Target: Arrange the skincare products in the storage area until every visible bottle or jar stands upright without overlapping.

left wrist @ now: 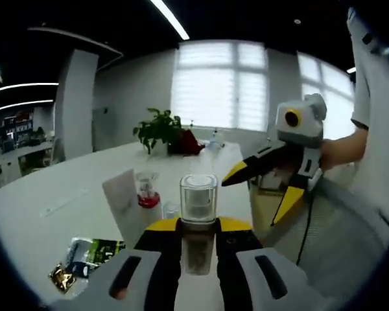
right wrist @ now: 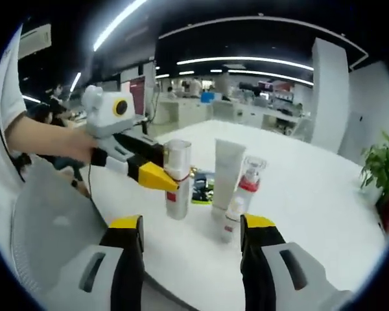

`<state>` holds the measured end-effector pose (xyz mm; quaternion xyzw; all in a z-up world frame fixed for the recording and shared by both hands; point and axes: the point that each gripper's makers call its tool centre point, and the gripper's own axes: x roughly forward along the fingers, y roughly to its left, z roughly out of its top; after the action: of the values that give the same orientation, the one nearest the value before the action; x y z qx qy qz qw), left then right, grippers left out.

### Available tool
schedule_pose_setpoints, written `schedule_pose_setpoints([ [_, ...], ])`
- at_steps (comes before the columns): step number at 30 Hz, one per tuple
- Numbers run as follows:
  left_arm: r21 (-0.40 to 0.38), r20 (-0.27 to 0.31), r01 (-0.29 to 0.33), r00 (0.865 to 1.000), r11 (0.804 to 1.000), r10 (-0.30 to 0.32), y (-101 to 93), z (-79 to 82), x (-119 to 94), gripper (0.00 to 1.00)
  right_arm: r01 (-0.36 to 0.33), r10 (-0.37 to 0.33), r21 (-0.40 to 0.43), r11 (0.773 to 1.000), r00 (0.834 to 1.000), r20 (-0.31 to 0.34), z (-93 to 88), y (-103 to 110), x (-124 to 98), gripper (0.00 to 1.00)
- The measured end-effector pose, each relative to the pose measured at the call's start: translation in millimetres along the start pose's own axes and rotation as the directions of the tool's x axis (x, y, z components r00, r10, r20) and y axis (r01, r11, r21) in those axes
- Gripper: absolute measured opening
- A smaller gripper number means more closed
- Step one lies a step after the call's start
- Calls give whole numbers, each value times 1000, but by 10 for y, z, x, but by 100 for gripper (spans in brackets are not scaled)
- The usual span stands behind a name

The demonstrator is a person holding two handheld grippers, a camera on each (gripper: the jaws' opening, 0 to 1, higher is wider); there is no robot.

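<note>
The left gripper (left wrist: 198, 243) is closed on a clear-capped bottle (left wrist: 198, 223); in the left gripper view its yellow-tipped jaws press against the bottle's darker body on both sides, just below the transparent cap. In the right gripper view the same bottle (right wrist: 177, 179) stands vertical at the near edge of the white table (right wrist: 311, 214), with the left gripper (right wrist: 157, 173) reaching in from the left; whether the base rests on the surface or hangs just above it cannot be told. The right gripper (right wrist: 191, 243) is wide open and holds nothing, its jaws spread well apart below the product group. Near the held bottle stand a white tube (right wrist: 227, 175), a red-collared pump bottle (right wrist: 249, 181) and a small white bottle (right wrist: 231, 217), all upright and close together; flat sachets (right wrist: 201, 188) lie on the table behind them. The step in hand appears to be placing the clear-capped bottle upright. To do this well, keep the bottle's axis vertical, lower it until the base bears fully on the table, and choose a spot beside the tube but not touching it, away from the table edge. Open the jaws slowly and evenly so neither side drags the cap, then withdraw straight back along the jaw line. Keep the open right gripper clear of the small white bottle, which is likely to topple easily.
</note>
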<state>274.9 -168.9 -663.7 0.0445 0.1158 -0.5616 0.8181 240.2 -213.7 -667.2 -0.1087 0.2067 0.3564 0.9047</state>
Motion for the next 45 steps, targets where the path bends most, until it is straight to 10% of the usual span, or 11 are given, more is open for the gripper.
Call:
schedule_pose_setpoints([
  [20, -19, -34, 48, 998, 999, -48, 360, -480, 349, 15, 32, -29, 75, 997, 999, -42, -225, -152, 80, 76],
  [45, -17, 52, 69, 996, 997, -68, 355, -574, 613, 14, 33, -25, 78, 996, 995, -99, -342, -156, 122, 72],
])
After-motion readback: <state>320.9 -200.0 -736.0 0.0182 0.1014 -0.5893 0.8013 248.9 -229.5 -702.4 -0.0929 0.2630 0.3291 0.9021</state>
